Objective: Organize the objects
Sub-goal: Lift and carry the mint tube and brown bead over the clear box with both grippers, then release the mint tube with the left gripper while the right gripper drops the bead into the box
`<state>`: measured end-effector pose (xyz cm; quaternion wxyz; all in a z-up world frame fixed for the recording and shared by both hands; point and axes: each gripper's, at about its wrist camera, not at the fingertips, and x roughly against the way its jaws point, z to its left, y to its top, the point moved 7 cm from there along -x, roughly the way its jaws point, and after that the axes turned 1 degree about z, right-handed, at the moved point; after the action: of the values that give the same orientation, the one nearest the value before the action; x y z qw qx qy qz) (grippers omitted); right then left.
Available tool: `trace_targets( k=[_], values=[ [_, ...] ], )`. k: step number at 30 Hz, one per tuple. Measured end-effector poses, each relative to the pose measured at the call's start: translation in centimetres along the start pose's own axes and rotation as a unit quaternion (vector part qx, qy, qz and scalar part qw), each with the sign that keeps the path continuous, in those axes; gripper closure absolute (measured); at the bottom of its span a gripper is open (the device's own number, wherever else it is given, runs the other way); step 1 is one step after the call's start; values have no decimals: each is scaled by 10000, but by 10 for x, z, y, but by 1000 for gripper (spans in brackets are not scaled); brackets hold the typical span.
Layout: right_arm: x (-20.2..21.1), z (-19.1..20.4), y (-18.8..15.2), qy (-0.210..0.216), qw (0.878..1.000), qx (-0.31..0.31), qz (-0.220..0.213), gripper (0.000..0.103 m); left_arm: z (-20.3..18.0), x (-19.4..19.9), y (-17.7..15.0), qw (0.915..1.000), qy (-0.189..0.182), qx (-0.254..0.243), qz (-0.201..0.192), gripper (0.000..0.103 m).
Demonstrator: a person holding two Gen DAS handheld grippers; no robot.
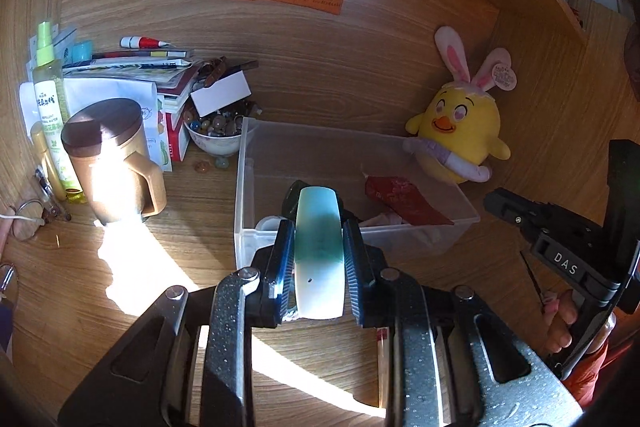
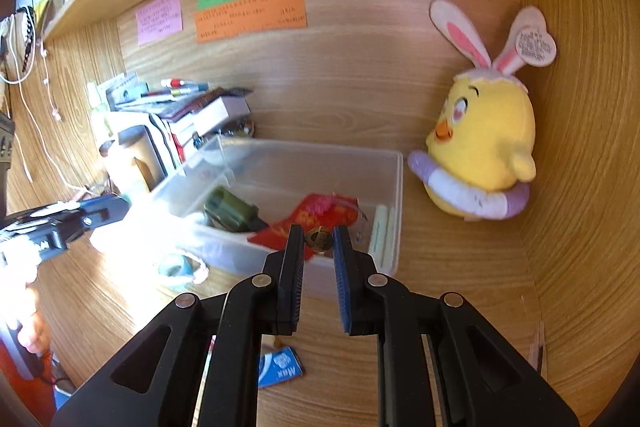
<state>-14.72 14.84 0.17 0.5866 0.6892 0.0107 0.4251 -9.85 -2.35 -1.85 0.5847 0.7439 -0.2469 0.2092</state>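
My left gripper (image 1: 319,223) is shut on a white and teal bangle (image 1: 319,251), held edge-on just above the near wall of a clear plastic bin (image 1: 248,147). The bin (image 2: 400,187) holds a red packet (image 2: 320,215), a dark green object (image 2: 232,207) and a pale stick (image 2: 380,223). My right gripper (image 2: 318,237) is shut on a small brass-coloured object (image 2: 318,238) over the bin's near edge. The right gripper also shows at the right in the left wrist view (image 1: 504,203). The left gripper shows at the left in the right wrist view (image 2: 116,207).
A yellow chick plush (image 1: 460,135) sits right of the bin against the back wall. A brown lidded mug (image 1: 112,163), a spray bottle (image 1: 48,99), stacked books (image 1: 160,75) and a bowl of beads (image 1: 216,135) stand left. A blue packet (image 2: 280,367) lies on the desk.
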Motion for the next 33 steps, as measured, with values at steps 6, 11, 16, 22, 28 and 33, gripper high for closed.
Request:
trace_targets(
  k=[6, 11, 16, 22, 28, 33],
  values=[
    [-3, 2, 14, 36, 9999, 46, -135, 90, -5, -13, 12, 10000, 8, -66, 11, 79],
    [-9, 0, 22, 4, 9998, 75, -165, 90, -7, -23, 27, 9999, 29, -122, 18, 79],
    [-16, -9, 32, -81, 9998, 78, -187, 90, -7, -31, 42, 9997, 113, -236, 3, 79],
    [-32, -15, 37, -136, 9999, 71, -78, 90, -8, -49, 55, 9996, 73, -259, 128, 79],
    [-57, -15, 25, -146, 9996, 95, 234, 90, -13, -76, 53, 9985, 11, -323, 432, 79],
    [-74, -23, 11, -380, 9977, 173, 531, 90, -19, -97, 43, 9967, 8, -429, 696, 79]
  ],
)
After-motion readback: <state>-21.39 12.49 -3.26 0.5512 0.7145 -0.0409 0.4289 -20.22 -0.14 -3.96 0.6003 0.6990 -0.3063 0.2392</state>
